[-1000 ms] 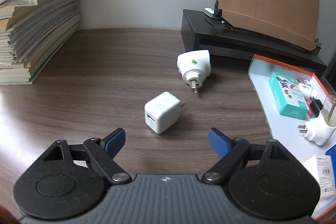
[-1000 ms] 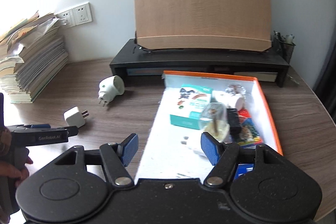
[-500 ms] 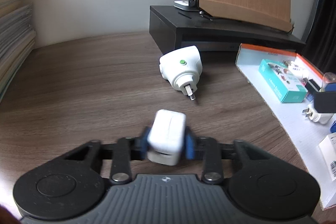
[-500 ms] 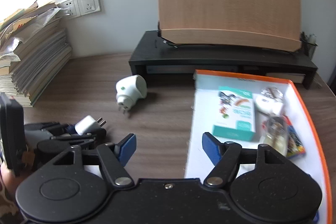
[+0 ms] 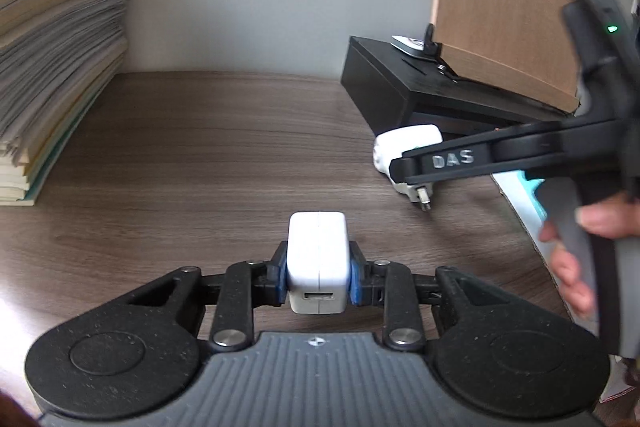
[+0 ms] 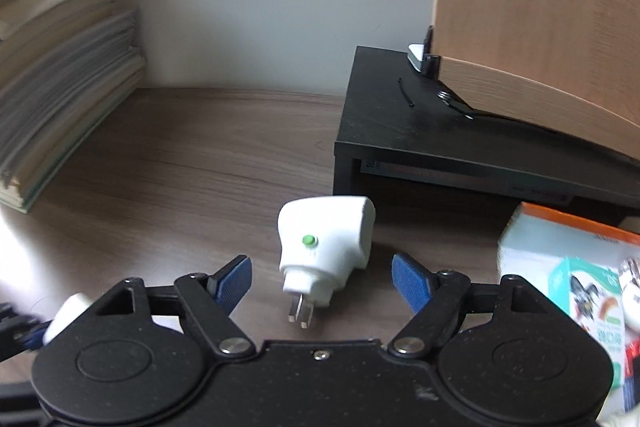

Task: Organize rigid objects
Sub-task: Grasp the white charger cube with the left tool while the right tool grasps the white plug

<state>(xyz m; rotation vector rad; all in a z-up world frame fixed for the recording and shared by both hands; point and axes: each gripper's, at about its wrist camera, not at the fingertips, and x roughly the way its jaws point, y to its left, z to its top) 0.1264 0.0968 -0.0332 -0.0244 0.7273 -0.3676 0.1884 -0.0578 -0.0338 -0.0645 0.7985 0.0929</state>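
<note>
The dark wood-grain counter carries a white plug adapter, lying between the spread fingers of the right gripper. A stack of papers sits far left of them. A black stand sits beyond them and an orange-rimmed tray to their right.

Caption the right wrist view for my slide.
Open right gripper straddles a white plug adapter lying on the wooden desk, prongs toward the camera.
</note>
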